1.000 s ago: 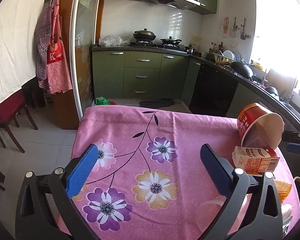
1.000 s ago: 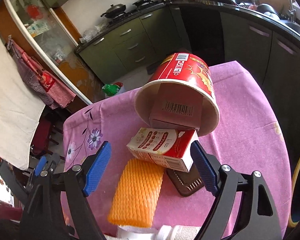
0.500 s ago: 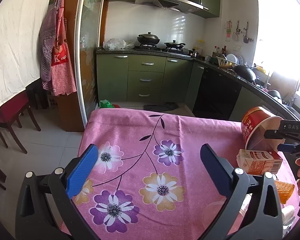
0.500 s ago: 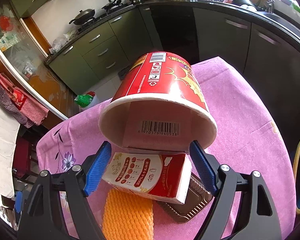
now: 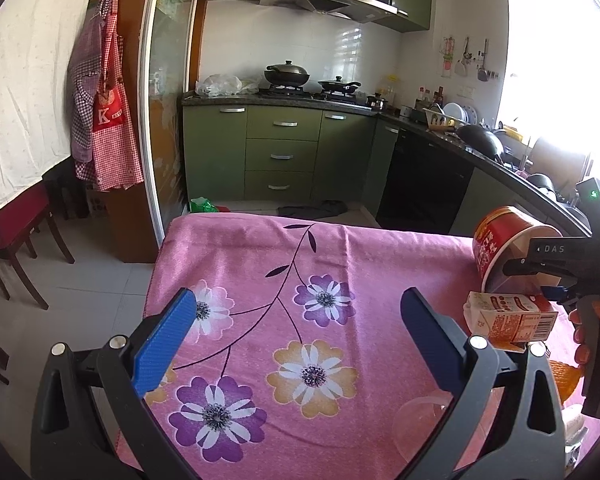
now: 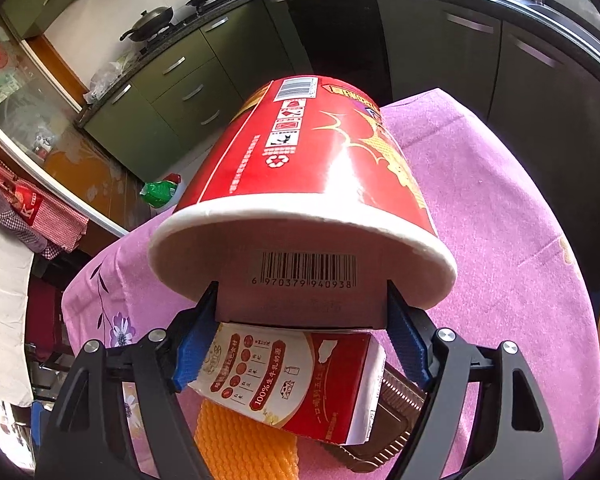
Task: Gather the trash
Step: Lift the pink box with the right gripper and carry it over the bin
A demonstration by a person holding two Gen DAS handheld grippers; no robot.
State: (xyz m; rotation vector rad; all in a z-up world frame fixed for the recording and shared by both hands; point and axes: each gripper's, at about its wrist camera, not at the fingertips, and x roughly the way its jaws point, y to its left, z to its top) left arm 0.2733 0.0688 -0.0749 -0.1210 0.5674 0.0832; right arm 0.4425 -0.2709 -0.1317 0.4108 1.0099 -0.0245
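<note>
Pink tablecloth (image 5: 340, 256) lies bare leftward; trash crowds its right edge.

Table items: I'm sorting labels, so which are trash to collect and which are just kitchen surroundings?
Trash: noodle cup, box inside it, milk carton, orange foam net, brown tray.
Surroundings: aprons, wok, red stool.

On the tabletop (image 6: 500, 208): 1 red paper tub (image 6: 320, 160), 1 milk carton (image 6: 300, 384), 1 orange foam net (image 6: 244, 444), 1 brown tray (image 6: 392, 420).
</note>
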